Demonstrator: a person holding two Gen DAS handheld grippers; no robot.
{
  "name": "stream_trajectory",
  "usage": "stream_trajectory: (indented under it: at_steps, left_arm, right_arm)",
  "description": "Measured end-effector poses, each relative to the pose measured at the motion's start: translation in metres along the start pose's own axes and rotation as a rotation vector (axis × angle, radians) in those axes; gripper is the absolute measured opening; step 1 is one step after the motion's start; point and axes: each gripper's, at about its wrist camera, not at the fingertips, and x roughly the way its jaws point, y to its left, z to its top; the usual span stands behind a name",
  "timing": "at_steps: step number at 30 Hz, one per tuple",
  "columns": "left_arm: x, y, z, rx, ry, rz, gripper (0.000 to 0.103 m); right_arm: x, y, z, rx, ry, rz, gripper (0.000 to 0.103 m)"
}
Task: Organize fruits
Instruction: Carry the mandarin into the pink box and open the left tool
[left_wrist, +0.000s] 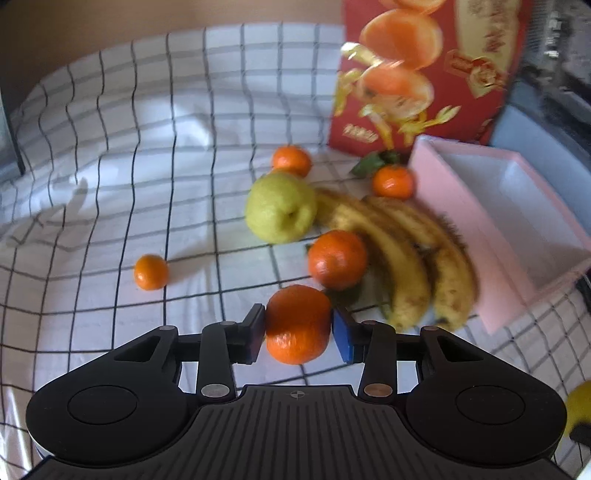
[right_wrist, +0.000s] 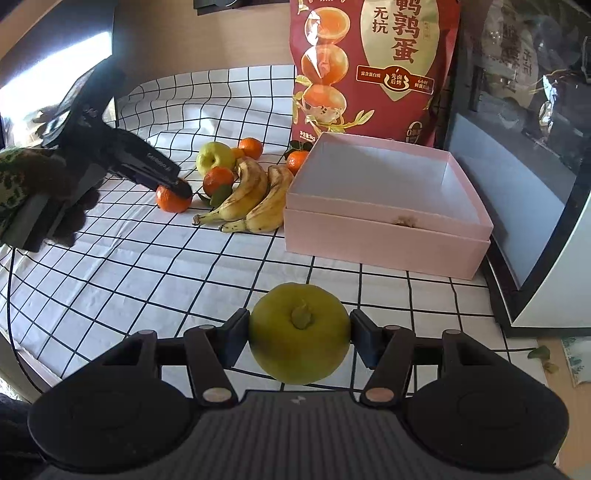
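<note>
My left gripper (left_wrist: 298, 328) is shut on a tangerine (left_wrist: 297, 324); the same gripper (right_wrist: 177, 186) and tangerine (right_wrist: 172, 199) show in the right wrist view, low over the checked cloth. My right gripper (right_wrist: 299, 338) is shut on a green pear (right_wrist: 299, 332), in front of the open pink box (right_wrist: 388, 221), which is empty. On the cloth lie two bananas (left_wrist: 406, 254) (right_wrist: 247, 199), a second green pear (left_wrist: 280, 212) (right_wrist: 215, 157) and several loose tangerines (left_wrist: 337, 258) (left_wrist: 150, 271).
A red printed bag (right_wrist: 373, 66) stands behind the pink box (left_wrist: 498, 221). A white appliance with a dark window (right_wrist: 535, 166) stands at the right edge of the table. The checked cloth (right_wrist: 147, 277) covers the table.
</note>
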Motion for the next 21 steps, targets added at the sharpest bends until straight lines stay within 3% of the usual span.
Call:
stream_trajectory:
  at_steps: [2,6,11,14,21]
  left_arm:
    - [-0.018,-0.005,0.004,-0.006,-0.057,-0.04,0.044]
    - [-0.05,-0.016,0.029,-0.045,-0.174,-0.195,0.044]
    - [-0.058,-0.066,0.062,0.077,-0.233,-0.324,0.044]
    - [-0.039,-0.108,0.072,0.186,-0.201,-0.355,0.044]
    - [0.032,-0.168,0.077,0.324,0.068,-0.267,0.044]
  right_arm:
    - [-0.002,-0.004,0.0,0.006,-0.005,-0.006,0.059]
    - [-0.007,-0.013,0.006,0.022,-0.025,-0.018,0.059]
    - [-0.013,-0.021,0.013,0.038,-0.066,-0.022,0.059]
    - [-0.014,-0.025,0.012,0.058,-0.072,-0.022,0.059]
    - [-0.025,-0.031,0.003,0.096,-0.078,-0.042,0.059]
